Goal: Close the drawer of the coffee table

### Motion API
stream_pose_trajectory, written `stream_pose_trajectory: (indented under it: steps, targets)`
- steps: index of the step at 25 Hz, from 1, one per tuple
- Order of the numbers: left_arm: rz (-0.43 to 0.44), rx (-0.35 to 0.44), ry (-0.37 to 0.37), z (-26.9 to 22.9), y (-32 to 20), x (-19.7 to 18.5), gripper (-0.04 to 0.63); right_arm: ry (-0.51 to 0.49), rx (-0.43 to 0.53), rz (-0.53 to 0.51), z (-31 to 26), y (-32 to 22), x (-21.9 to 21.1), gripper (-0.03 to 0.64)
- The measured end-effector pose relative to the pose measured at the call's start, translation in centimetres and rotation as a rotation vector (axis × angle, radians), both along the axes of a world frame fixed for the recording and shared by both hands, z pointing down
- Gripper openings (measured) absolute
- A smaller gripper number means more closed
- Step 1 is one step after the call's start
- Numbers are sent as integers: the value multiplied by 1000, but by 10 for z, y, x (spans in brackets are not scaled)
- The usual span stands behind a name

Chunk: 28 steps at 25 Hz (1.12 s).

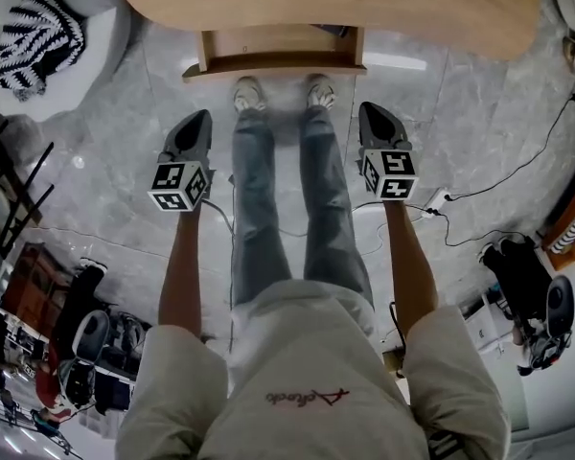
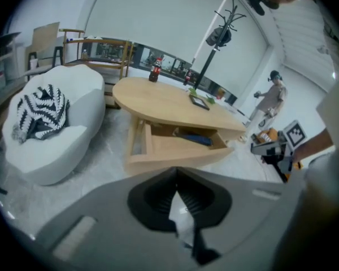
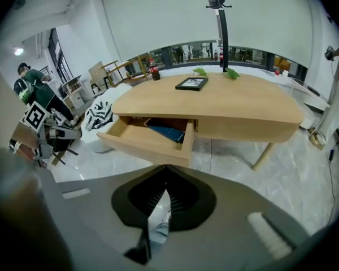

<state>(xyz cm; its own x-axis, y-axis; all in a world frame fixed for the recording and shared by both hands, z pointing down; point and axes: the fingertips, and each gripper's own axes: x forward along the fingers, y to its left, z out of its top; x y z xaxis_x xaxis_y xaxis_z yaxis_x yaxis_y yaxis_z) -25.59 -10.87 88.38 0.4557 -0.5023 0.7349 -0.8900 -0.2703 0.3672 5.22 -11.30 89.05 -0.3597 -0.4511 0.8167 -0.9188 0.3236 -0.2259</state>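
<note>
The drawer (image 1: 278, 54) stands pulled out from under the wooden coffee table (image 1: 326, 3), with something blue (image 3: 166, 132) lying inside; the person's shoes (image 1: 250, 94) are just in front of it; the left gripper (image 1: 195, 126) and right gripper (image 1: 374, 123) hang either side of the legs, jaws closed on nothing, clear of the drawer; a white armchair (image 1: 96, 27) sits nearby.

Pale T-shirt (image 1: 307, 353), jeans (image 1: 254, 209), seemingly white trainers (image 1: 249, 94), grey left claw (image 1: 201, 119), right claw (image 1: 370, 111)

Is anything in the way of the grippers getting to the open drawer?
Nothing visible. Only bare floor lies between the drawer and the left gripper or the right gripper, both shut and empty.
</note>
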Motion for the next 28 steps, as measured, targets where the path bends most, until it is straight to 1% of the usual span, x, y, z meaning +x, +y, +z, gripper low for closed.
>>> stream_pose_trajectory:
  steps: [3, 7, 9, 12, 13, 15, 18, 20, 22, 23, 26, 28]
  targets:
    - [60, 18, -51, 17, -8, -4, -2, 19, -5, -29, 18, -1, 2, 6]
    - [199, 50, -151, 33, -15, -8, 0, 89, 2, -111, 34, -3, 6, 6]
    - [251, 64, -195, 39, -20, -10, 0, 131, 9, -162, 42, -6, 8, 6]
    - [270, 58, -238, 51, -23, -16, 0, 172, 9, -202, 54, -13, 14, 8]
    - [272, 47, -253, 55, -23, -19, 0, 179, 5, -210, 58, -15, 15, 17]
    - [272, 28, -283, 63, -23, -27, 0, 188, -9, -231, 67, -18, 16, 61]
    - [271, 16, -318, 70, -24, -37, 2, 206, -22, -260, 78, -22, 16, 94]
    - [272, -6, -311, 78, -24, -39, 85, 193, -37, -249, 85, -26, 16, 117]
    - [268, -27, -302, 86, -25, -39, 140, 178, -50, -221, 93, -33, 15, 157]
    - [264, -33, -301, 90, -25, -40, 149, 176, -50, -210, 95, -35, 14, 158]
    - [257, -46, -297, 98, -25, -41, 217, 180, -47, -204, 101, -39, 11, 166]
    - [269, -53, -298, 105, -27, -40, 229, 178, -45, -206, 104, -42, 9, 162]
